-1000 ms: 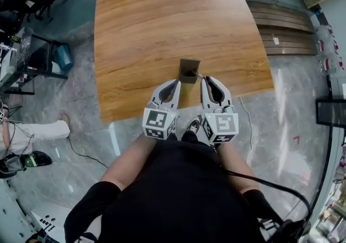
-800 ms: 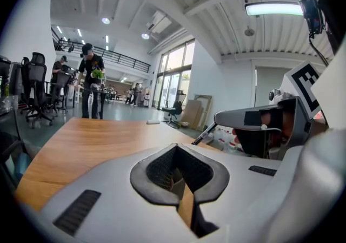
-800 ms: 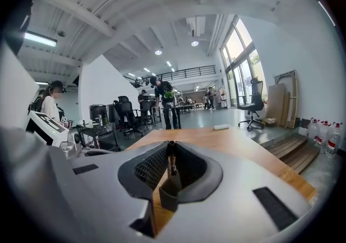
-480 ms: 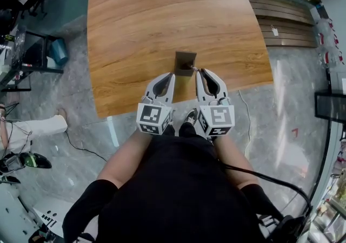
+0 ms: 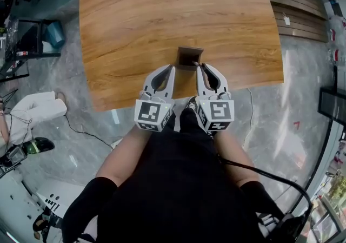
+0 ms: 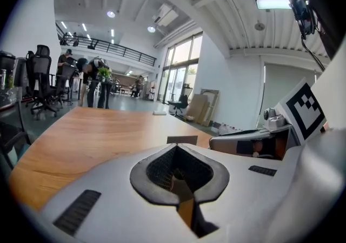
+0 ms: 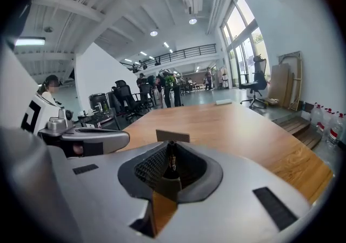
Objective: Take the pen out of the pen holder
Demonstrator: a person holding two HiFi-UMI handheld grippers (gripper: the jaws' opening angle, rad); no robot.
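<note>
A dark square pen holder [image 5: 190, 55] stands on the wooden table [image 5: 162, 14] near its front edge. A thin pen [image 5: 197, 65] leans out of it toward my right gripper [image 5: 199, 67], whose jaws look shut on the pen. In the right gripper view the pen [image 7: 172, 162] shows upright between the jaws, with the holder [image 7: 173, 135] just behind. My left gripper [image 5: 172, 67] is beside the holder's near left corner, shut with nothing in it. The left gripper view shows the holder [image 6: 182, 139] just past the jaw tips.
A small pale block [image 7: 224, 102] lies at the table's far end. Office chairs [image 7: 121, 101] and people stand beyond the table. Stacked wooden boards [image 5: 303, 12] lie on the floor at the right, and a cable [image 5: 254, 171] trails behind me.
Both grippers have stayed together at the holder's near side. The head view has shifted, so the table and holder sit slightly higher and more centred.
</note>
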